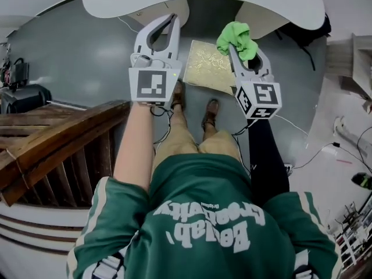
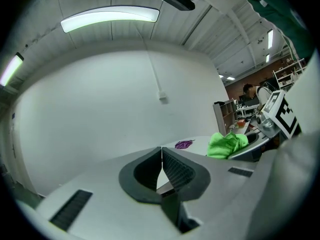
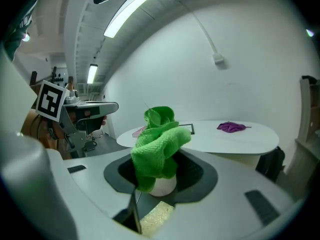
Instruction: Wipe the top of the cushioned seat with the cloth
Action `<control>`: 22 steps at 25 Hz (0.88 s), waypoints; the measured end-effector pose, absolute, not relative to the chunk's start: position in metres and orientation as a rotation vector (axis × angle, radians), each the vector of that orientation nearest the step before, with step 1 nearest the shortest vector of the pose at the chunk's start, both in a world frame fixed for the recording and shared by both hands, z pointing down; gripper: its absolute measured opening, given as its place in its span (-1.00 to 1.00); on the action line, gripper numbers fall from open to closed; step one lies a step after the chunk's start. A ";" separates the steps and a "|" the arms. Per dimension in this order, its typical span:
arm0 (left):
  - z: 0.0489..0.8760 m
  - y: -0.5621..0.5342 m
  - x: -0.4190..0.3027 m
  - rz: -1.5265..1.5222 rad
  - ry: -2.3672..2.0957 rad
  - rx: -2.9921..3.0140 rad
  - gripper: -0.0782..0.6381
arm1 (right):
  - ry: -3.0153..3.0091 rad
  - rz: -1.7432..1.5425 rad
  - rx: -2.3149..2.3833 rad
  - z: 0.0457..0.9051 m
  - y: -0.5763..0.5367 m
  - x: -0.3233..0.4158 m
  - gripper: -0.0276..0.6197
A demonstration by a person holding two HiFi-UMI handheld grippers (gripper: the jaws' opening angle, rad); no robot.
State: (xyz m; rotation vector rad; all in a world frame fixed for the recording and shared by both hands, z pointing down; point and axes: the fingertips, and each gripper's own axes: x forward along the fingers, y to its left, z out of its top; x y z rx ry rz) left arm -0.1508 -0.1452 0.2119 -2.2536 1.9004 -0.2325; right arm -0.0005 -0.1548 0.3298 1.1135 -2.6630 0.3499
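Hand-held gripper (image 1: 234, 51), right: clamped on green cloth (image 1: 237, 37)

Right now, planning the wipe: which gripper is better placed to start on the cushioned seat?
Right. The right gripper clamps the green cloth and hangs by the cushioned seat; the left gripper is shut on nothing.

Open above seat (image 1: 208, 65); white table (image 1: 203, 2) just beyond.
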 end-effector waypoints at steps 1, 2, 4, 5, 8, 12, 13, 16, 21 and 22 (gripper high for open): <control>0.218 -0.149 -0.156 -0.232 1.897 -2.264 -0.73 | -2.653 0.350 1.108 0.334 -0.156 -0.006 -0.41; 0.226 -0.153 -0.160 -0.233 1.892 -2.279 -0.73 | -2.640 0.351 1.105 0.338 -0.157 -0.012 -0.41; 0.243 -0.163 -0.170 -0.231 1.874 -2.317 -0.73 | -2.609 0.358 1.107 0.349 -0.161 -0.024 -0.41; 0.252 -0.169 -0.175 -0.221 1.866 -2.335 -0.73 | -2.593 0.364 1.108 0.357 -0.164 -0.030 -0.41; 0.279 -0.188 -0.189 -0.202 1.837 -2.385 -0.73 | -2.562 0.402 1.097 0.384 -0.175 -0.051 -0.41; 0.310 -0.215 -0.191 -0.285 1.713 -2.456 -0.73 | -2.490 0.491 1.097 0.422 -0.190 -0.066 -0.42; 0.320 -0.220 -0.194 -0.302 1.688 -2.474 -0.73 | -2.466 0.512 1.089 0.434 -0.192 -0.072 -0.42; 0.346 -0.230 -0.212 -0.306 1.640 -2.513 -0.73 | -2.400 0.562 1.049 0.473 -0.195 -0.101 -0.42; 0.389 -0.236 -0.249 -0.298 1.625 -2.570 -0.73 | -2.244 0.624 1.010 0.542 -0.198 -0.147 -0.42; 0.397 -0.237 -0.255 -0.304 1.633 -2.580 -0.73 | -2.211 0.638 1.001 0.555 -0.197 -0.153 -0.42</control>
